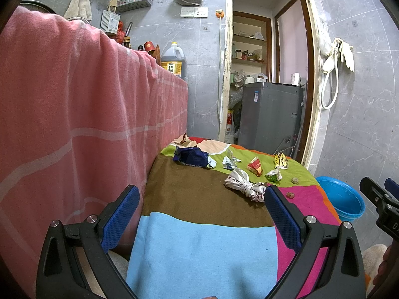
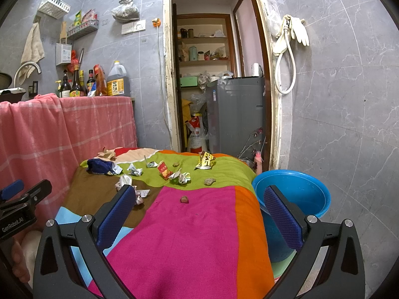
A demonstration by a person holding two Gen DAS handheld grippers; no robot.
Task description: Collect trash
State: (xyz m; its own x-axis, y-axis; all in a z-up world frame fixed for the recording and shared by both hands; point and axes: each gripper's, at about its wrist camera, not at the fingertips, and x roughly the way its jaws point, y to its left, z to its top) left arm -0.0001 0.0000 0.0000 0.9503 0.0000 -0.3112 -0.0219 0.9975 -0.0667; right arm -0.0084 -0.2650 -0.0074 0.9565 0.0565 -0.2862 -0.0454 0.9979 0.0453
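Observation:
Trash lies on a table with a colourful cloth (image 1: 199, 244) (image 2: 194, 236). There is a blue wrapper (image 1: 190, 158) (image 2: 103, 167), a crumpled white bag (image 1: 245, 185) (image 2: 124, 182), a red packet (image 1: 255, 166) (image 2: 164, 170), a yellow wrapper (image 1: 280, 160) (image 2: 205, 160), a green-white wrapper (image 1: 274, 175) (image 2: 180, 177) and small brown lumps (image 1: 290, 195) (image 2: 184, 199). My left gripper (image 1: 202, 214) is open and empty, above the near cloth. My right gripper (image 2: 197, 211) is open and empty, short of the trash. A blue basin (image 2: 294, 194) (image 1: 341, 198) stands at the table's right.
A pink cloth (image 1: 74, 114) (image 2: 62, 129) covers a counter on the left, with bottles (image 2: 97, 81) on top. A doorway behind the table leads to a grey washing machine (image 1: 270, 117) (image 2: 237, 114). A tiled wall is on the right.

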